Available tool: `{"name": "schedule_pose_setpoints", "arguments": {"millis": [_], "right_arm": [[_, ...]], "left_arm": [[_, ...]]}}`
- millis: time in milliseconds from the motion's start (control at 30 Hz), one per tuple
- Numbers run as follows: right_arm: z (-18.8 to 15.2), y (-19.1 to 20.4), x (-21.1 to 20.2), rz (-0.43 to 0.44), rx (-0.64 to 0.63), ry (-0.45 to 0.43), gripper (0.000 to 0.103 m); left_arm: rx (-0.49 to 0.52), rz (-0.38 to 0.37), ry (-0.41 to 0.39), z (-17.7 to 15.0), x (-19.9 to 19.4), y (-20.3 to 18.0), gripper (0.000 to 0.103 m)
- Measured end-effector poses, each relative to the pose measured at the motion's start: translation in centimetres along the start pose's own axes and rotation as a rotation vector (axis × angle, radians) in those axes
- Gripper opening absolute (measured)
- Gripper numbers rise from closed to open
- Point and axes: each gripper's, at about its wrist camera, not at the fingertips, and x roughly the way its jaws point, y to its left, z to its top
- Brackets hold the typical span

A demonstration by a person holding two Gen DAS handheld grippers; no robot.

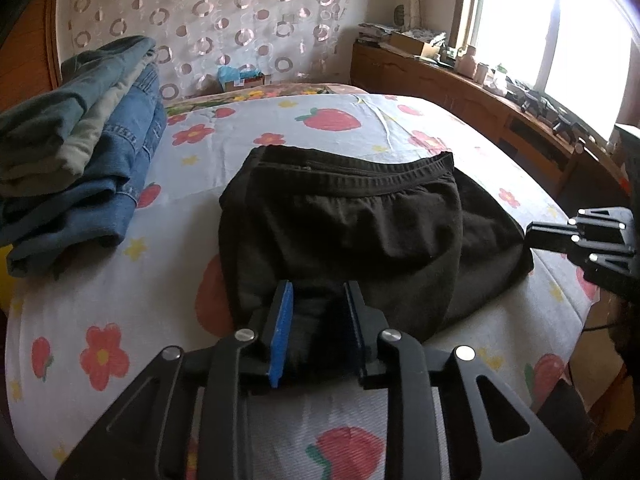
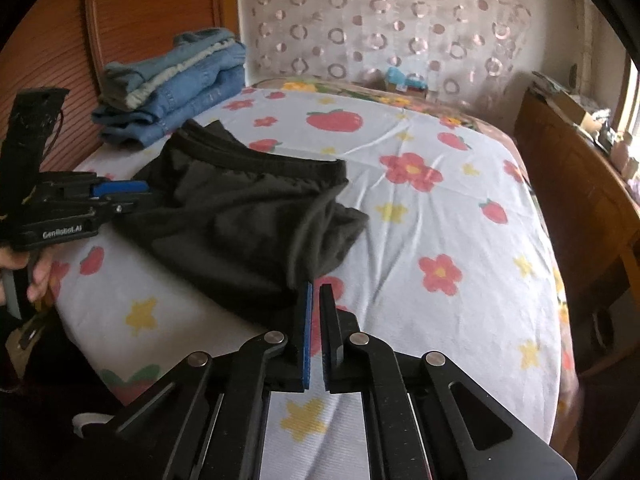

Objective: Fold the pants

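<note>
The black pants (image 1: 360, 232) lie folded into a short bundle on the strawberry-print bed sheet (image 1: 132, 304), elastic waistband (image 1: 352, 176) on the far side. My left gripper (image 1: 319, 288) sits at the bundle's near edge. Its jaws stand apart with a fold of black cloth between them, and the blue pad (image 1: 282, 332) shows bare. In the right wrist view the left gripper (image 2: 140, 196) reaches in from the left at the pants (image 2: 240, 220). My right gripper (image 2: 317, 290) is shut, with nothing seen between its fingers, its tips at the pants' near right corner. In the left wrist view the right gripper (image 1: 530, 236) touches the pants' right edge.
A stack of folded jeans (image 1: 80, 152) (image 2: 172, 88) sits at the bed's far left by the wooden headboard (image 2: 140, 12). A cluttered wooden cabinet (image 1: 460, 88) (image 2: 580, 200) runs along the right side under a bright window. A hand (image 2: 38, 276) holds the left gripper's handle.
</note>
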Motion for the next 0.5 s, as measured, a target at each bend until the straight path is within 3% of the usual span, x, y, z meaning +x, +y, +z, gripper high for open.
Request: {"name": "schedule_pose_setpoints", "arguments": {"millis": [167, 233, 267, 400, 500], "right_arm": [[0.4, -0.7, -0.7, 0.029, 0.025, -0.013, 0.002], [0.9, -0.7, -0.9, 0.037, 0.029, -0.012, 0.024], [1.1, -0.7, -0.9, 0.031, 0.027, -0.015, 0.03], [2.0, -1.0, -0.5, 0.042, 0.042, -0.021, 0.041], [2.8, -1.2, 0.2, 0.05, 0.046, -0.018, 0.042]], "left_arm": [[0.002, -0.003, -0.01, -0.1, -0.1, -0.1, 0.027], [0.013, -0.002, -0.004, -0.1, -0.2, -0.2, 0.028], [0.021, 0.002, 0.007, 0.0, -0.2, -0.3, 0.028], [0.013, 0.002, 0.014, 1.0, -1.1, -0.2, 0.028], [0.007, -0.023, -0.015, 1.9, -2.0, 0.3, 0.028]]}}
